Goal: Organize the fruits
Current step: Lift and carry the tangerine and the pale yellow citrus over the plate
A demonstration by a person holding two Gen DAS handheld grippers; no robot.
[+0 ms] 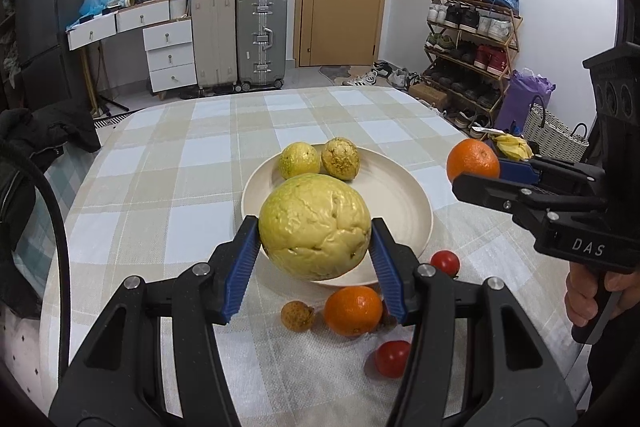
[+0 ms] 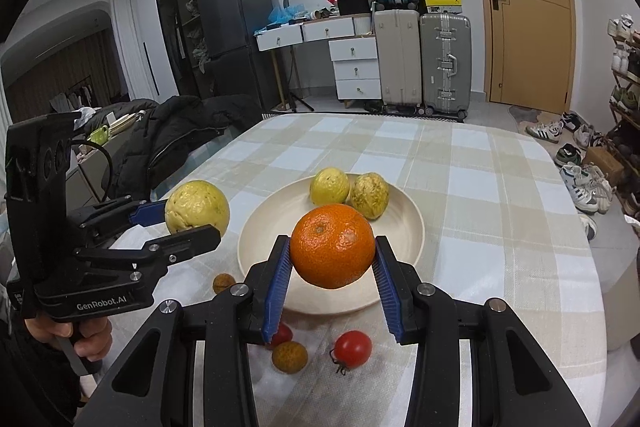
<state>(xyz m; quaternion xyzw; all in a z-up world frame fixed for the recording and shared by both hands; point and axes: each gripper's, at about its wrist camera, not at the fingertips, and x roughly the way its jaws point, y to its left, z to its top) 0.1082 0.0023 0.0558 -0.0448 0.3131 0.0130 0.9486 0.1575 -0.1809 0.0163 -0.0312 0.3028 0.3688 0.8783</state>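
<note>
My left gripper [image 1: 314, 247] is shut on a large wrinkled yellow fruit [image 1: 314, 227], held above the near rim of a cream plate [image 1: 404, 199]; it also shows in the right wrist view [image 2: 197, 205]. My right gripper [image 2: 332, 267] is shut on an orange [image 2: 333, 245], held above the plate's [image 2: 400, 227] near side; the orange also shows at the right in the left wrist view [image 1: 473, 159]. Two small yellow fruits [image 1: 299, 159] [image 1: 341, 158] lie at the plate's far side. A second orange [image 1: 353, 310], two red tomatoes [image 1: 445, 262] [image 1: 393, 358] and a brown lychee [image 1: 297, 315] lie on the checked tablecloth.
The table [image 1: 200, 163] has a checked cloth and rounded edges. A black jacket [image 2: 180, 135] lies off its left side. Suitcases [image 1: 260, 39], drawers, a door and a shoe rack [image 1: 472, 39] stand beyond. A second lychee [image 2: 223, 283] sits left of the plate.
</note>
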